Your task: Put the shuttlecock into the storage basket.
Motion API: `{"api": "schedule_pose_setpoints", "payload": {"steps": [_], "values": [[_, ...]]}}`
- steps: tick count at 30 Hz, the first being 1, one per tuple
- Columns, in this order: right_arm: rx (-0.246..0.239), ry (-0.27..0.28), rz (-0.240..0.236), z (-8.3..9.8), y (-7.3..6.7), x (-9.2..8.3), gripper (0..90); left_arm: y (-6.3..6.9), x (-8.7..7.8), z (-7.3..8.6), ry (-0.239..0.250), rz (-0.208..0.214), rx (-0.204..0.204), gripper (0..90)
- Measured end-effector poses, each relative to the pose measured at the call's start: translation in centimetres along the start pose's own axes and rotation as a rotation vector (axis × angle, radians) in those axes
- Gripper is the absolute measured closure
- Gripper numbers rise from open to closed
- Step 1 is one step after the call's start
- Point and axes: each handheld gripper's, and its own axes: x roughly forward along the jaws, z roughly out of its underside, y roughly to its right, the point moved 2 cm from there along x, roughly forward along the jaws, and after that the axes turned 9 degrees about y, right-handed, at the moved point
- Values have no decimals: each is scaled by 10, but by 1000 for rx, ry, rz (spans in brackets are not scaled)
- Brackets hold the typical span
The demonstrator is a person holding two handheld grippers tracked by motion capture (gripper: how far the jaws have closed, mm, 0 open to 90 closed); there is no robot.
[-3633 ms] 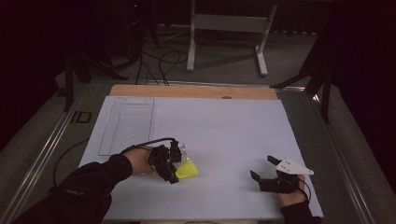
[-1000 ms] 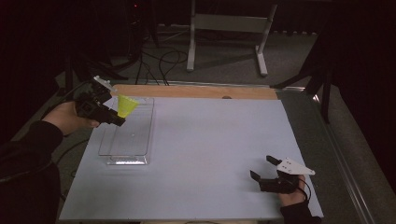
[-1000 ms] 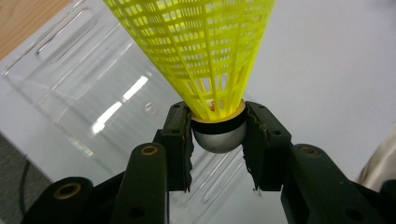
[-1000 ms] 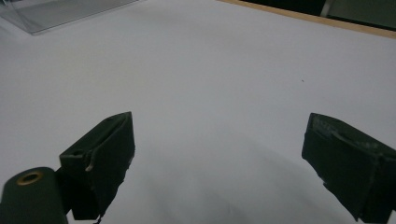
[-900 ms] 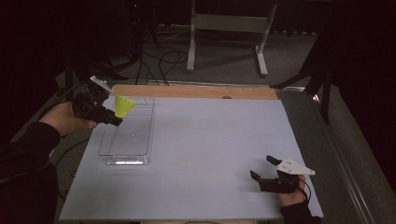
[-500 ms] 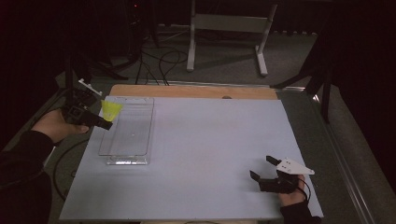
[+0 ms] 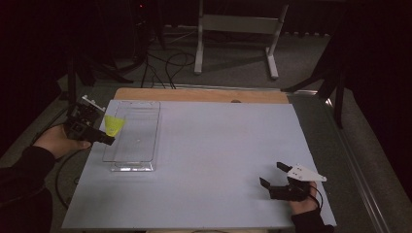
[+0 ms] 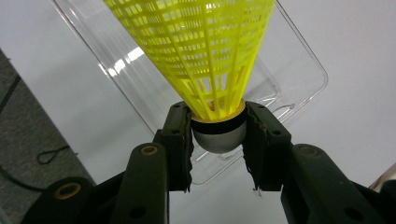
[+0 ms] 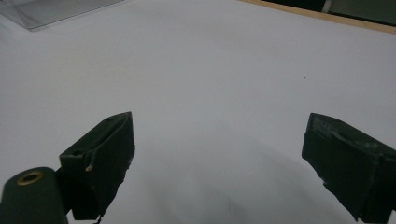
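Left gripper (image 8: 218, 135) pinching the grey cork of a yellow plastic mesh shuttlecock (image 8: 205, 60) over a clear rectangular plastic tray (image 7: 133, 138), right gripper (image 9: 219, 163) spread wide above the white tabletop (image 7: 218, 145)

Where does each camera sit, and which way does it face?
High view: above the person's side, facing forward and down on the table; forearms, left gripper, right gripper.
Left gripper view: along its jaws, shut on the yellow shuttlecock.
Right gripper view: along open jaws, over the table.
Shared: clear tray.
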Motion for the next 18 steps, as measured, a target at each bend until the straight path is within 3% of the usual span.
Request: {"api": "schedule_pose_setpoints", "payload": {"steps": [6,12,18], "values": [[1,-3,2,0,0,0,99,-5,8,10,2,1,16,643],[3,-4,-4,0,0,0,99,-6,17,18,5,26,57,643],[2,-6,-2,0,0,0,99,-6,25,22,-21,21,110,642]]}}
